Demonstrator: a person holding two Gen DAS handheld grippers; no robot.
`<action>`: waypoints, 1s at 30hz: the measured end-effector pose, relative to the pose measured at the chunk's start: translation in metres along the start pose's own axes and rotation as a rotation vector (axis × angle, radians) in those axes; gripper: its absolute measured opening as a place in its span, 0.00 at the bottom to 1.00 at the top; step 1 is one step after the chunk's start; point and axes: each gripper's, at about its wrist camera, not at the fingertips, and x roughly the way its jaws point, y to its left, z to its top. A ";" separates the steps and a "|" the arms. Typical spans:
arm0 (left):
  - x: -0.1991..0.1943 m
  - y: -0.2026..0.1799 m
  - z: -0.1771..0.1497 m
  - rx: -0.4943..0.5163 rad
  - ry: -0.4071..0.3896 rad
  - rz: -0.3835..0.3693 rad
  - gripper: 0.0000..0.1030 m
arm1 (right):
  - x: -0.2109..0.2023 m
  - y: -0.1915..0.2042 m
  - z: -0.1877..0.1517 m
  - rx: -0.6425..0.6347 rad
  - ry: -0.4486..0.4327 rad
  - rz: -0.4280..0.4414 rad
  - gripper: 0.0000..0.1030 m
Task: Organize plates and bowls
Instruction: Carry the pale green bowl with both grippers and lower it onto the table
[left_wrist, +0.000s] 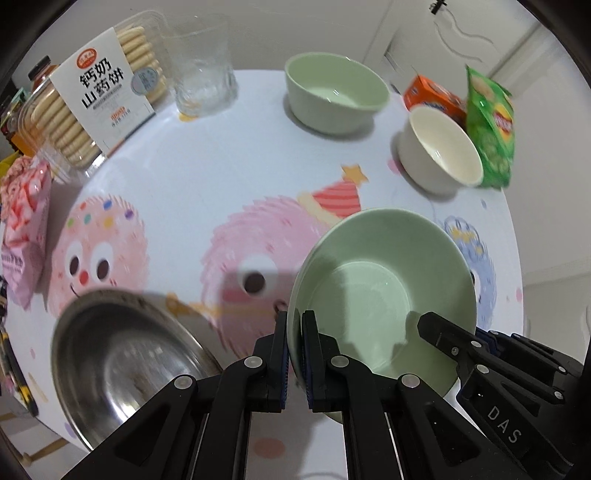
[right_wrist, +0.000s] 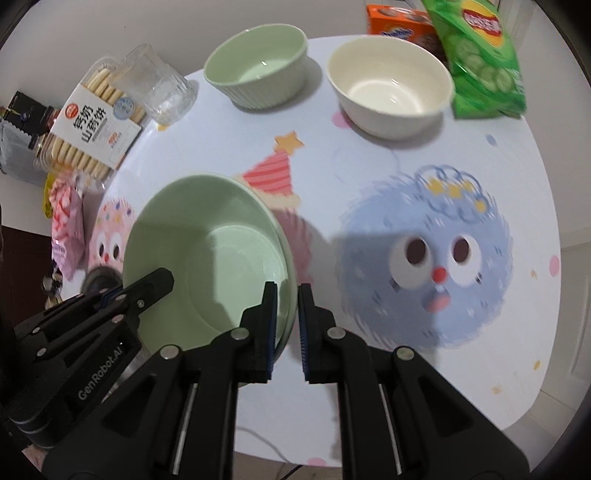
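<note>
Both grippers hold one wide pale green bowl (left_wrist: 376, 291) above the round table; it also shows in the right wrist view (right_wrist: 207, 240). My left gripper (left_wrist: 294, 332) is shut on its left rim. My right gripper (right_wrist: 287, 306) is shut on its right rim. A smaller ribbed green bowl (left_wrist: 336, 92) (right_wrist: 258, 70) and a cream bowl (left_wrist: 439, 147) (right_wrist: 391, 85) stand at the far side of the table. A steel bowl (left_wrist: 125, 365) sits near the front left edge, below the green bowl's left side.
The table (left_wrist: 184, 184) has a cartoon-print cover. A biscuit box (left_wrist: 92, 103), a clear glass (left_wrist: 203, 70), a pink snack packet (left_wrist: 26, 221), an orange box (left_wrist: 432, 94) and a green chip bag (left_wrist: 491, 125) ring the back and left edges.
</note>
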 end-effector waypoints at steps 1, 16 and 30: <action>0.002 -0.002 -0.004 0.003 0.004 0.000 0.05 | 0.001 -0.002 -0.004 0.002 0.003 -0.001 0.12; 0.028 -0.017 -0.042 0.029 0.059 0.010 0.06 | 0.017 -0.024 -0.044 0.016 0.053 -0.010 0.13; 0.026 -0.016 -0.042 0.032 0.059 0.031 0.15 | 0.019 -0.025 -0.045 0.020 0.059 0.011 0.19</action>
